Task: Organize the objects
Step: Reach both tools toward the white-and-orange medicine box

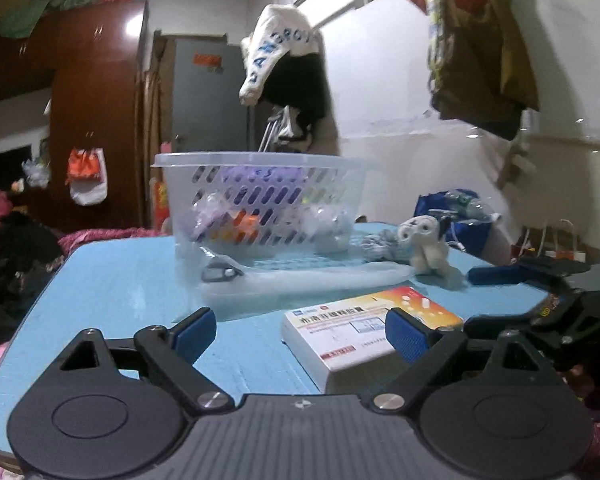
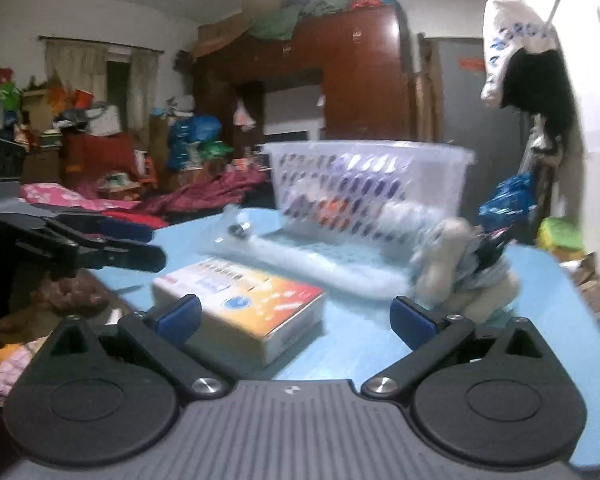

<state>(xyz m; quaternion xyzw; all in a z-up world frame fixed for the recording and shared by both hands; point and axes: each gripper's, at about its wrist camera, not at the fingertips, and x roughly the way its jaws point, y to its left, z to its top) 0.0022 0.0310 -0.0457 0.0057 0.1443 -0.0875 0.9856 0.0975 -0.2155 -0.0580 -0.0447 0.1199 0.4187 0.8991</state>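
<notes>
On a light blue tabletop (image 1: pixel 112 280) stands a clear perforated plastic basket (image 1: pixel 260 200), already holding several items, among them something purple and something orange, too blurred through the slots to name. In front of the basket lies a long clear plastic packet (image 1: pixel 300 276) with a small dark metal part showing at its left end. Just beside the packet's right end sits a small white plush toy (image 1: pixel 424 244), next to a grey-blue crumpled cloth (image 1: pixel 380 246).

A flat white medicine box with an orange-red corner and printed text (image 1: pixel 364 328) lies on the table nearest the cameras, outside the basket. The left gripper (image 1: pixel 300 334) hangs low over the table edge with its blue-padded jaws spread wide and nothing between them; its right pad overlaps the box in the picture, but contact cannot be told. The right gripper (image 2: pixel 296 316) is likewise wide open and empty, the box lying near its left pad and the plush toy beyond its right pad
</notes>
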